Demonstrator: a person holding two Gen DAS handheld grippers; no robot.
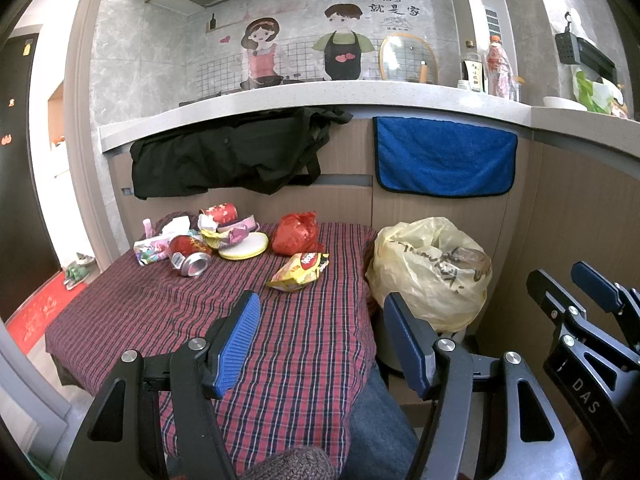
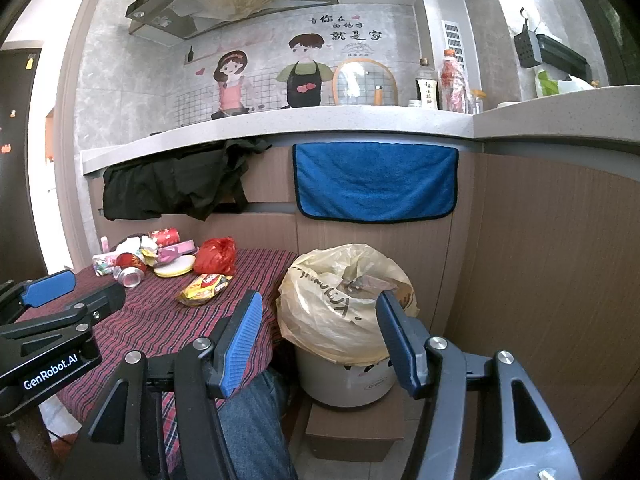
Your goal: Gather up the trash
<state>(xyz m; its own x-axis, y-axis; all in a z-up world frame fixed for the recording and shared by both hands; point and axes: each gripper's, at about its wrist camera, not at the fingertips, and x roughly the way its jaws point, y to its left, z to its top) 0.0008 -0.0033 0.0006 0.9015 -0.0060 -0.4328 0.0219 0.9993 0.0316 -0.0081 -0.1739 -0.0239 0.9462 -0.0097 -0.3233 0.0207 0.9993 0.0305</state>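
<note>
Left wrist view shows the left gripper (image 1: 322, 344) at the lower centre of the frame, its blue-padded jaws spread wide with nothing between them, hovering over a table draped in a red plaid cloth (image 1: 288, 352). The trash sits in the middle left of the frame, at the far side of the cloth: a crushed red can (image 1: 188, 254), a yellow snack bag (image 1: 299, 272) lying apart from the rest and nearest the gripper, a crumpled red plastic bag (image 1: 297, 234), a pale yellow round lid (image 1: 245, 246) and a heap of crumpled wrappers (image 1: 222, 232) touching the lid. To the right of the table, at centre right, stands a bin lined with a yellowish plastic bag (image 1: 428, 272). The right gripper (image 1: 560, 280) shows at the right edge, jaws parted.

Right wrist view has the right gripper (image 2: 320, 340) at the lower centre, jaws wide apart and holding nothing, framing the lined bin (image 2: 344, 384), which rests on a brown box (image 2: 352, 432). A blue towel (image 2: 376, 180) and a black garment (image 2: 172, 188) hang from the counter edge above
</note>
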